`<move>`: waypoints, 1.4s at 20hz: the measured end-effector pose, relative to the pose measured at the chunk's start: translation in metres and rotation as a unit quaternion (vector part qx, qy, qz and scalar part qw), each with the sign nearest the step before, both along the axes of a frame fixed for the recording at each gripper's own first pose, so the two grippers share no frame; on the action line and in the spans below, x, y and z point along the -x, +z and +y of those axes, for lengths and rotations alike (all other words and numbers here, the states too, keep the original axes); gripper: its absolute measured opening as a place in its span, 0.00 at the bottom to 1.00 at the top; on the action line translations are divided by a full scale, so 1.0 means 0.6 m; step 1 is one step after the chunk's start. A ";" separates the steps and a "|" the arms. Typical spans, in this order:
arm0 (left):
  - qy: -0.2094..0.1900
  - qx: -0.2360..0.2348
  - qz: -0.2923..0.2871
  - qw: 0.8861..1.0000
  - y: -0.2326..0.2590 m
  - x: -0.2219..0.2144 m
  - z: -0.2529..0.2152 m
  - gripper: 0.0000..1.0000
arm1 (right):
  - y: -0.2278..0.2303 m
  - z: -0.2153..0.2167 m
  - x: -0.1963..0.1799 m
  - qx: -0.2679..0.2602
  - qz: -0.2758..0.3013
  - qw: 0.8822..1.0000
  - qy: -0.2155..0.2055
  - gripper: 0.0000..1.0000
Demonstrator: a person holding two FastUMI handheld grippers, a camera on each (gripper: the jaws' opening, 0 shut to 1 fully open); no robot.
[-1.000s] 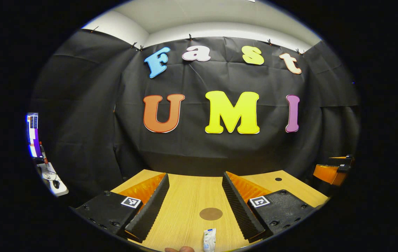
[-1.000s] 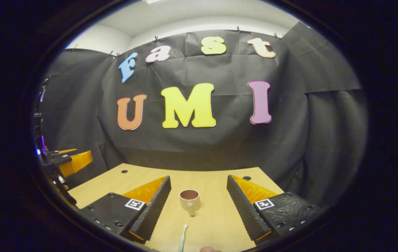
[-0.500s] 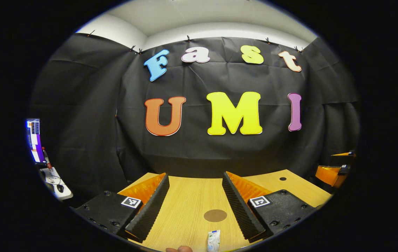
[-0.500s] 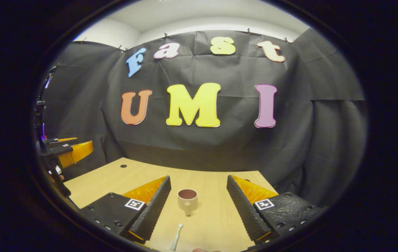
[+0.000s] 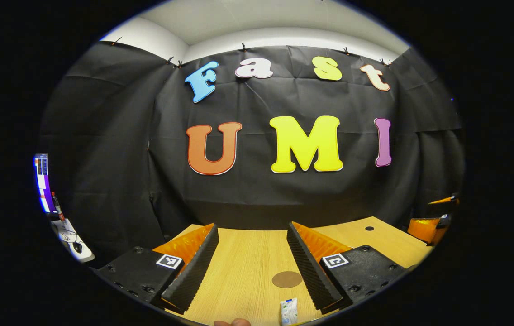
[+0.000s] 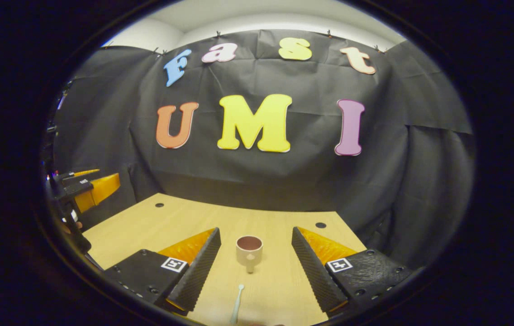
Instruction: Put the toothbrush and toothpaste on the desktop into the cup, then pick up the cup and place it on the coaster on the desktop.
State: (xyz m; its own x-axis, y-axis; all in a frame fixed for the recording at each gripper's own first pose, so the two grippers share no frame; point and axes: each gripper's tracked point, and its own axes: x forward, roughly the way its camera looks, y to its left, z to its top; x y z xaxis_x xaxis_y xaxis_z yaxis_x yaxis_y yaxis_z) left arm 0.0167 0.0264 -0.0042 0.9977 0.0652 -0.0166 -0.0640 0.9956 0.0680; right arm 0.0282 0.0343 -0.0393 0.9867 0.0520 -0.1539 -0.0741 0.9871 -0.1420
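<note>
Each hand-held gripper — the left gripper [image 5: 251, 265] and the right gripper [image 6: 253, 267] — has black textured blocks with screws, a square black-and-white marker tag on each, and long wedge fingers [image 5: 196, 267] with ribbed inner faces.

Black cloth wall [image 5: 284, 199], wooden desktop [image 6: 148, 226]

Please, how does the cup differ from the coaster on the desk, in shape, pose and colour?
The cup stands upright and tall, with an open mouth and a dark inside; the coaster is a flat round disc lying on the desk. The cup is pale beige outside; the coaster is plain brown. Both sit on the wooden desk, untouched, each between the open fingers of a gripper.
</note>
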 end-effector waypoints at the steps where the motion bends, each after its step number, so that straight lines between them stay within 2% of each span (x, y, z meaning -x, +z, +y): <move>1: 0.001 0.000 0.002 1.000 -0.005 -0.001 0.004 0.96 | -0.017 0.003 -0.004 0.005 0.020 1.000 -0.002 0.95; 3: 0.003 -0.004 0.005 1.000 -0.013 0.002 0.016 0.96 | -0.056 0.010 -0.010 0.008 0.065 0.998 -0.002 0.95; 4: 0.004 -0.008 0.006 1.000 -0.015 0.001 0.019 1.00 | -0.080 0.011 -0.011 0.008 0.089 0.996 -0.002 0.97; 7: 0.004 -0.019 0.011 1.000 -0.027 0.001 0.028 1.00 | -0.143 0.008 -0.017 0.010 0.163 0.987 -0.011 0.95; 8: 0.004 -0.020 0.013 1.000 -0.031 0.000 0.030 0.96 | -0.165 0.006 -0.020 0.008 0.189 0.982 -0.015 0.95; 10: 0.001 -0.019 0.019 1.000 -0.042 -0.003 0.031 0.96 | -0.210 0.002 -0.025 0.004 0.244 0.970 -0.025 0.98; 12: -0.002 -0.012 0.021 1.000 -0.050 -0.008 0.032 0.96 | -0.248 -0.003 -0.021 0.015 0.288 0.957 -0.035 0.96; 18: -0.001 -0.009 0.037 0.999 -0.083 -0.019 0.038 0.96 | -0.330 -0.007 -0.007 0.033 0.398 0.916 -0.038 0.96; 22: 0.004 -0.003 0.052 0.999 -0.108 -0.022 0.049 0.96 | -0.379 -0.022 -0.016 0.049 0.443 0.893 -0.066 0.96; 26: 0.009 -0.010 0.064 0.998 -0.125 -0.024 0.059 0.96 | -0.418 -0.016 -0.014 0.036 0.491 0.867 -0.075 0.96; 28: 0.010 -0.014 0.067 0.998 -0.130 -0.030 0.063 0.96 | -0.432 -0.015 -0.017 0.029 0.503 0.860 -0.081 0.95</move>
State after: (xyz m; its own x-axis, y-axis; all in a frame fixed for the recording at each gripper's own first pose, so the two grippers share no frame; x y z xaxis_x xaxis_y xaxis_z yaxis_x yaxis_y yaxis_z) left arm 0.0347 0.0641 -0.0824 0.9853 0.0867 -0.1474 -0.0717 0.9920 0.1043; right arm 0.0383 0.0253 -0.2987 0.3463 -0.1108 -0.9316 -0.0497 0.9894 -0.1362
